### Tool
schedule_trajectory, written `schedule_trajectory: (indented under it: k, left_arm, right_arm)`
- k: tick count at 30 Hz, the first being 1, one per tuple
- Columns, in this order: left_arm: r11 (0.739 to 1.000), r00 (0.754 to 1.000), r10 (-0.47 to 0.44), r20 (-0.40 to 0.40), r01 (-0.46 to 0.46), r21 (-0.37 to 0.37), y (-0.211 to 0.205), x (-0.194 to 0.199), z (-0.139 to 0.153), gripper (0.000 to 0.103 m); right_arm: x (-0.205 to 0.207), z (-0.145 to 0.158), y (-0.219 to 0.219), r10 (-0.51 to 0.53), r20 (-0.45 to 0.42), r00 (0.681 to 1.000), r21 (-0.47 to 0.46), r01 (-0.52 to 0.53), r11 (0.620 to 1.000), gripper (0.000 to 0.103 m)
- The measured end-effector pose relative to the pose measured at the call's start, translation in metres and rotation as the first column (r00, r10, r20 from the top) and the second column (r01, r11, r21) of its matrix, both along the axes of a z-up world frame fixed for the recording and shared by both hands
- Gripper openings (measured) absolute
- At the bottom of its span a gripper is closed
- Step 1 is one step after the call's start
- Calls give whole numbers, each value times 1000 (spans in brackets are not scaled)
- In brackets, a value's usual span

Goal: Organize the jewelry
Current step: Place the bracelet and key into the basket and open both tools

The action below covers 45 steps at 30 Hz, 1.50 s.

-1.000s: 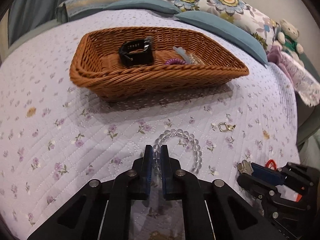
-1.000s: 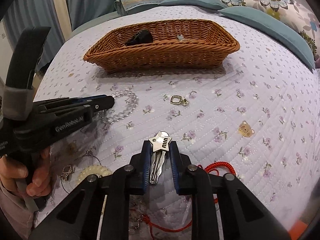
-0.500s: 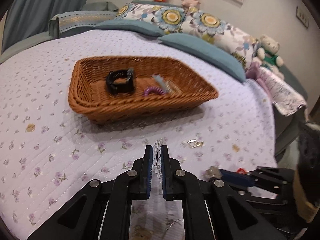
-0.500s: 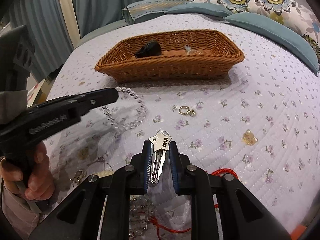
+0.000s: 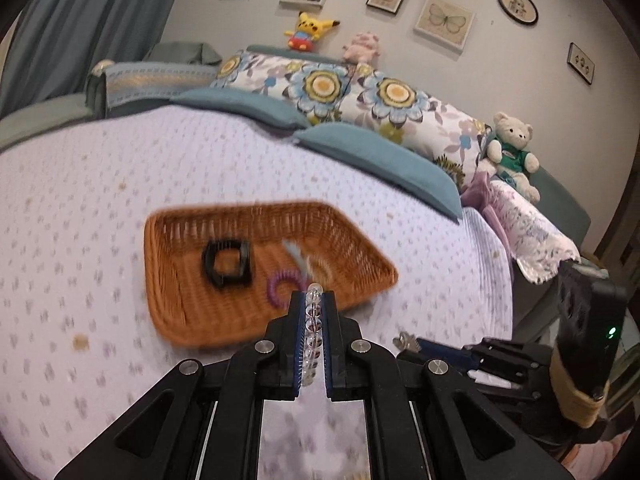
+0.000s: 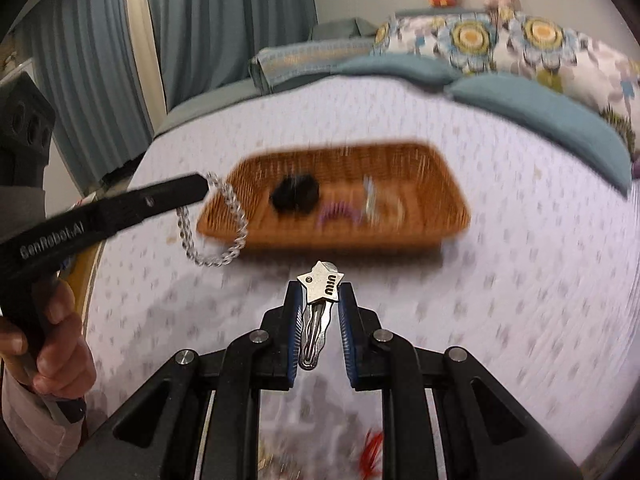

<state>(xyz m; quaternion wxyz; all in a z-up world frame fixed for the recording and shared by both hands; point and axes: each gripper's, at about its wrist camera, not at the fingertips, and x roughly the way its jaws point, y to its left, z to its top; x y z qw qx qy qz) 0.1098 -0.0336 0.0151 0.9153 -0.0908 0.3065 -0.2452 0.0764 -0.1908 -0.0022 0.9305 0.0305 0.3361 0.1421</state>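
Right wrist view, fingers clamp star hair clip, left fingers pinch bead bracelet, wicker basket beyond.

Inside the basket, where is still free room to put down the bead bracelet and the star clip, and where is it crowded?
In the wicker basket, the near-left floor, between the left wall and the black watch, looks bare. So does the far-right corner. The middle is crowded: the purple hair tie and a pale clip lie beside the watch. The left gripper holds the bead bracelet; the right gripper holds the star clip.
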Motion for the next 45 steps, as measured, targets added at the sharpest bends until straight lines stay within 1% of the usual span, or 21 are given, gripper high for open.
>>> schedule_trajectory:
  k: [4,6,8,11,14,16,19,23,31,32,33,34,35,36,37,38,40,45]
  left_arm:
    - [1000,1000,16,24,-16,1,-2,29,13,7]
    - [1000,1000,14,9,-14,-28,-1,49,12,7]
    - [999,1000,10,-7,-10,-37,-3,67,9,7]
    - [1000,999,-7,-36,6,-28,-13,89,-3,7]
    - [1000,998,-22,-66,21,-14,-22,102,-20,7]
    - [1000,996,-22,-85,22,-10,-24,106,-32,7]
    - [1000,991,-15,-135,14,-5,-25,114,-52,7]
    - [1000,986,-7,-166,9,7,-25,117,-67,7]
    - [1000,981,13,-192,-8,28,-23,121,-77,8]
    - [1000,980,17,-196,-12,28,-22,121,-78,8]
    - [1000,979,19,-203,-14,24,-21,122,-79,9]
    - [1000,978,19,-209,-15,20,-20,122,-79,14]
    - [1000,977,18,-212,-15,13,-18,122,-78,23]
    - [1000,978,12,-208,-12,-1,-17,121,-76,29]
    - [1000,980,17,-199,-19,-6,-15,119,-74,44]
    - [1000,982,25,-187,-27,-5,-14,117,-72,50]
    - [1000,987,29,-155,-29,-2,-12,113,-66,50]
    - [1000,991,15,-132,-17,-16,-11,107,-57,50]
  right_arm:
    - [40,26,-2,-22,67,998,-39,25,999,21]
    - [61,32,-3,-28,77,997,-49,32,998,21]
    - [88,32,-5,-43,88,995,-77,50,996,21]
    - [126,23,-14,-49,37,998,-52,51,997,21]
    - [151,5,-23,-62,-19,998,-34,61,998,21]
    - [161,-10,-27,-46,-71,996,3,46,999,21]
    - [170,-25,-27,-35,-129,991,14,37,999,21]
    - [170,-35,-20,-18,-152,988,1,19,1000,21]
    - [177,-47,-22,-16,-199,980,8,18,1000,22]
    - [178,-47,-23,-15,-205,979,12,18,1000,24]
    - [178,-47,-24,-17,-207,978,14,20,1000,30]
    - [178,-46,-25,-19,-204,979,15,23,1000,36]
    - [176,-45,-27,-22,-194,981,21,26,999,43]
    - [174,-42,-27,-17,-184,983,30,23,999,44]
    - [173,-40,-28,-16,-177,984,33,22,999,44]
    - [172,-37,-29,-20,-164,986,32,25,999,44]
    - [169,-32,-32,-26,-142,989,33,31,999,44]
    - [162,-24,-34,-33,-107,994,32,37,999,44]
